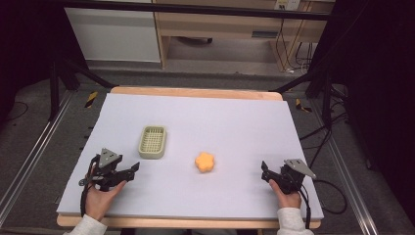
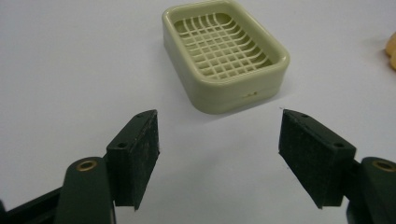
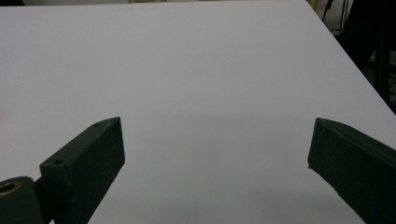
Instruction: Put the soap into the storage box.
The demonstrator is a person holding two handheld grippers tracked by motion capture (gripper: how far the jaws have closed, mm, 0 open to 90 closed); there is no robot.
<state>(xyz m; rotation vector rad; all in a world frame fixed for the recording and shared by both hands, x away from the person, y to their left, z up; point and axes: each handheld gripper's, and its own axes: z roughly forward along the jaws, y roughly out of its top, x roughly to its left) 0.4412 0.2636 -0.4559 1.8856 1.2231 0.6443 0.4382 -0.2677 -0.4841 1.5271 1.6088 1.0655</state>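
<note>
Looking down, high view: white table top with 2 things on it, plus both hands at the near edge.
Soap tray: pale green soap tray, grid bottom, sits left of the middle, flat on the table.
Orange thing: small orange flower-shaped piece, right of the tray and a bit nearer the person, well apart from it.
Left gripper: left gripper is low at the near left, pointing toward the tray, near it but not touching.
Right gripper: right gripper sits at the near right, pointing inward, well apart from the orange piece.
Left gripper view: jaws stand apart with bare table between them, holding nothing. The soap tray sits just ahead, empty inside, turned a bit off square. A sliver of the orange piece peeks in at the right edge.
Right gripper view: jaws spread wide, nothing between them, just plain white table ahead.
</note>
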